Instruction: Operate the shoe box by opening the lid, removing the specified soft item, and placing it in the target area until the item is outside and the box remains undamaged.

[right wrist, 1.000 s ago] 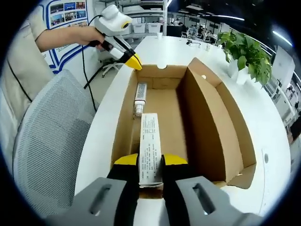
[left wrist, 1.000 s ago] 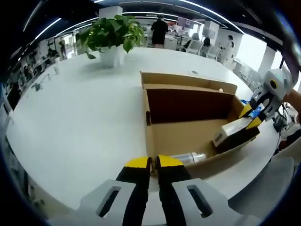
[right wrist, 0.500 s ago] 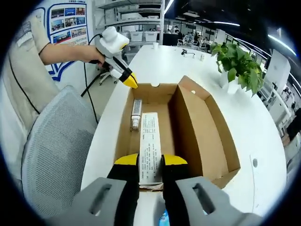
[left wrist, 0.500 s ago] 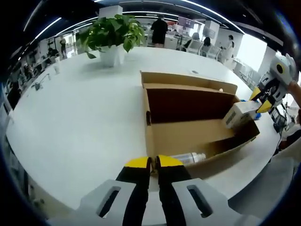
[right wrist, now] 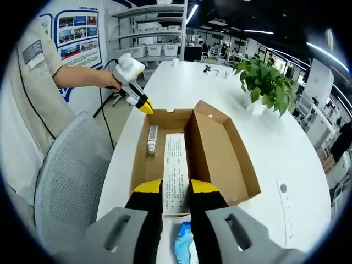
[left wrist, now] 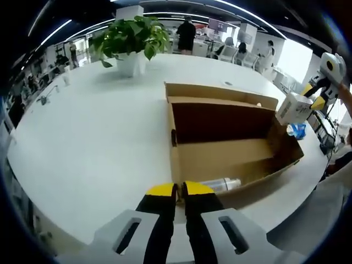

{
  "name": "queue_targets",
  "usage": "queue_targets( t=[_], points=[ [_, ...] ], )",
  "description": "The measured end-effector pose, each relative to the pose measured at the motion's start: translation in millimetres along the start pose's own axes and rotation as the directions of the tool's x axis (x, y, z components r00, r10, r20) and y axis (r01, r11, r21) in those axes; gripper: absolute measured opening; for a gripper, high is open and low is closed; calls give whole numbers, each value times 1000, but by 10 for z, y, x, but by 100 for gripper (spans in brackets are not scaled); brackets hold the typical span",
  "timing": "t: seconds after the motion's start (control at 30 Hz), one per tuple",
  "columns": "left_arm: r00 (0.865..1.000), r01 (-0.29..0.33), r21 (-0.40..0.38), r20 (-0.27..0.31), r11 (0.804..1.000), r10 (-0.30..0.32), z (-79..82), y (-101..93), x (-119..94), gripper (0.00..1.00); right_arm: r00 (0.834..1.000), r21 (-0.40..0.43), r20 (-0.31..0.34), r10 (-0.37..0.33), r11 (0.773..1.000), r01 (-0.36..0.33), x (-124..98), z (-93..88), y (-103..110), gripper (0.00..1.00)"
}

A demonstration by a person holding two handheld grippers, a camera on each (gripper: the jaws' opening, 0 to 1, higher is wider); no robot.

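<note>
The open cardboard shoe box [left wrist: 220, 159] [right wrist: 212, 148] lies on a white table. My left gripper [left wrist: 180, 190] [right wrist: 144, 105] is shut at the box's end corner, its jaws astride the cardboard rim. My right gripper [right wrist: 176, 187] [left wrist: 316, 98] is shut on a long white printed carton [right wrist: 176, 170] [left wrist: 294, 108]. It holds the carton up in the air above the box's other end, free of the walls. A silver tube [left wrist: 220, 184] [right wrist: 152, 140] lies on the box floor near the left gripper.
A blue packet [right wrist: 184, 250] [left wrist: 297, 130] lies on the table beyond the box's end, under my right gripper. A potted plant [left wrist: 129, 38] [right wrist: 264, 82] stands further along the table. A grey mesh chair [right wrist: 66, 187] and a person's sleeve [right wrist: 27, 110] are beside the table edge.
My right gripper has lifted the white carton up and out of the box, and its view has drawn back and risen. The left gripper and the box have stayed still.
</note>
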State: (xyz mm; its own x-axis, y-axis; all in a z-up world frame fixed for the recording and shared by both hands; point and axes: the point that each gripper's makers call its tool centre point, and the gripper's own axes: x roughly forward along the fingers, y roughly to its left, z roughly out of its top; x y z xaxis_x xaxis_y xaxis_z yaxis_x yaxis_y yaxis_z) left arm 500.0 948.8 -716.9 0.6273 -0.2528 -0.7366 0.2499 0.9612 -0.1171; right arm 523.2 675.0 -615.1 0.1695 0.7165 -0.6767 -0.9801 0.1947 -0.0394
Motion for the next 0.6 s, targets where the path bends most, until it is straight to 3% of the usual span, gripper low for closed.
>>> queue_targets(
  t=[0.6],
  points=[
    [1000,0,-2,-8,1000,0,-5,-9,-5,3,993,3,-5,-117,993,117,-683,-318,-392,15]
  ],
)
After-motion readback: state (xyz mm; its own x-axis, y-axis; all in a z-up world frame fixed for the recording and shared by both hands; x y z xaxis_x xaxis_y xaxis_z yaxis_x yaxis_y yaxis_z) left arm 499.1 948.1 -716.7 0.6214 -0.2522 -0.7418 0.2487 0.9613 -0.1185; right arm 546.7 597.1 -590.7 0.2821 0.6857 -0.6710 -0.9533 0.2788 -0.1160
